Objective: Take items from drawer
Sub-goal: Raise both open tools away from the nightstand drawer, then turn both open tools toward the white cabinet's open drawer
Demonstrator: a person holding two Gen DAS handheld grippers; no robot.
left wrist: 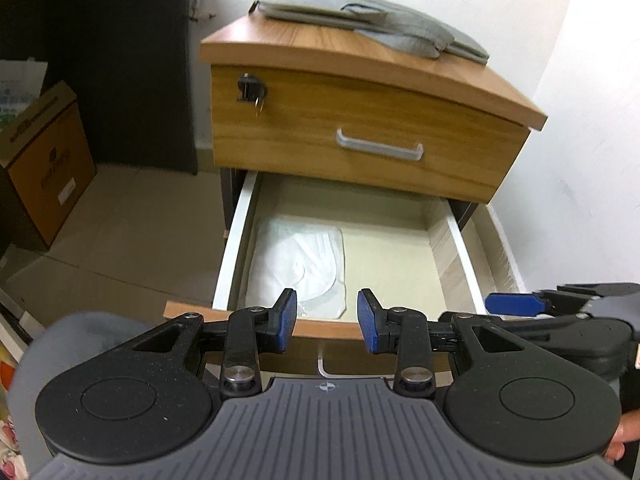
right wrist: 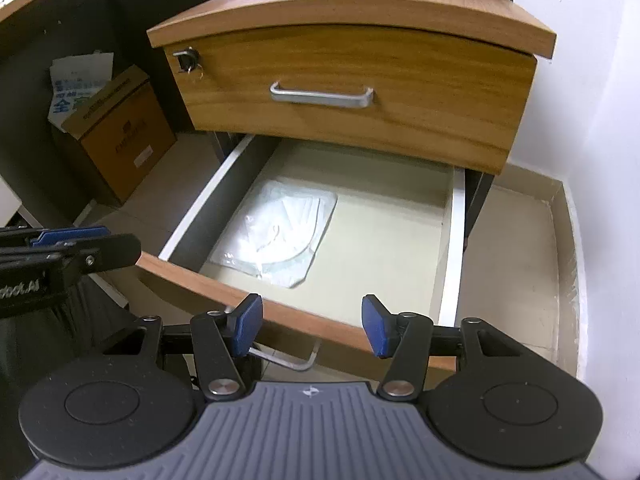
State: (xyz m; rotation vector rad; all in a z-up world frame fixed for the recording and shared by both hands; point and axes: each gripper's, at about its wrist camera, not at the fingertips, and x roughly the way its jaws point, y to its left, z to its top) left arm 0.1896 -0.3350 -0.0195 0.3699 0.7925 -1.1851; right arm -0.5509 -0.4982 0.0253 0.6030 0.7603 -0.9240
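Nearest the cameras, the left gripper (left wrist: 327, 317) is hovering over the front panel of the pulled-out lower drawer (left wrist: 256, 322), its jaws standing apart with nothing between them. The right gripper (right wrist: 312, 326) is hanging just beside it, over the same wooden front edge, its jaws set wider apart and likewise empty.

Below and beyond them, the flat plastic-wrapped packet (left wrist: 298, 266) is lying on the drawer floor against the left wall, toward the front, and appears to be the only item inside; the rest of the pale drawer floor is showing bare.

Farther back, the closed upper drawer (left wrist: 360, 128) is overhanging the rear of the open one, its metal handle (left wrist: 379, 147) and a key in the lock (left wrist: 252, 88) facing out. A folded grey cloth (left wrist: 372, 24) is resting on the cabinet top.

The packet looks thin and slick, so jaws coming straight down are likely to slide off it or pin it flat instead of lifting it. Its place tight against the side wall is leaving little room for a finger on that side, and the two grippers, being close together, are risking a knock against each other or the drawer front.
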